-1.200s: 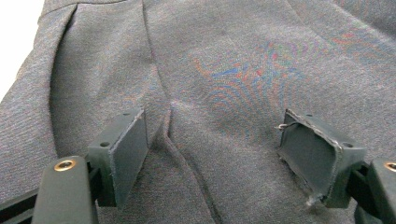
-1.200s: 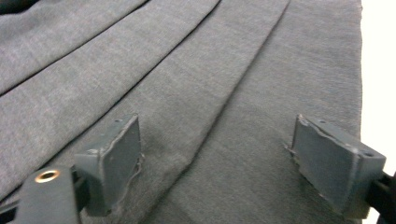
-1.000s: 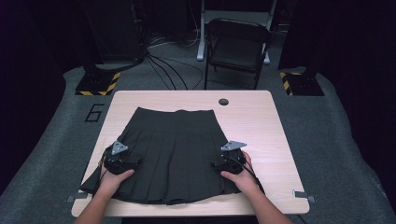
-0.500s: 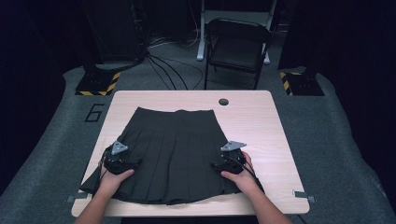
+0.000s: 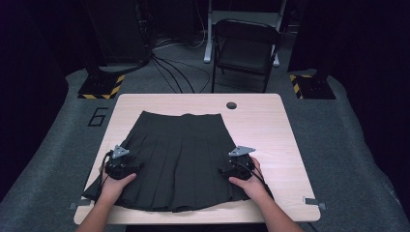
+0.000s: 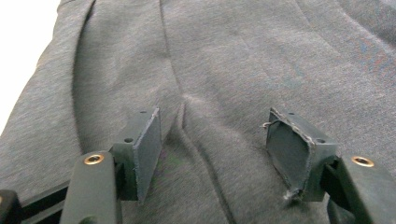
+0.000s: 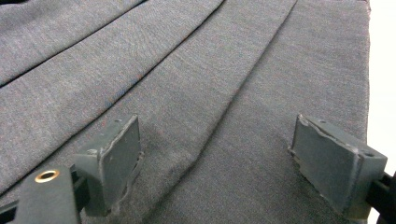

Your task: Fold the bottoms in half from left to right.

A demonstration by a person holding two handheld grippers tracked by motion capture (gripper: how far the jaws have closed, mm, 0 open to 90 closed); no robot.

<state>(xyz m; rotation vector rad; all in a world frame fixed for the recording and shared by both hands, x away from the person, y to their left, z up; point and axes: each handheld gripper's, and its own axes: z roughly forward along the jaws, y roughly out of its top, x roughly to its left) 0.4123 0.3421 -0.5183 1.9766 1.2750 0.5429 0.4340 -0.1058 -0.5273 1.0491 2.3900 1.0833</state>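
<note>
Skirt (image 5: 176,159) is pressed flat on table (image 5: 270,125); left gripper (image 6: 215,154) jaws, just closing, pinch up a ridge, not yet clamped; right gripper (image 7: 233,163) is held wide apart at skirt's opposite side.

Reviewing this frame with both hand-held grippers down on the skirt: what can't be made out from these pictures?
- High view: the jaws of the left hand-held gripper and right hand-held gripper are too small and dark against the skirt to read.
- High view: the table under the skirt is covered by cloth.
- Left gripper view: the jaws have just been closing over a raised fold; whether the pads pinch it is unclear.
- Right gripper view: waistband and hem are cut off by the frame.
</note>
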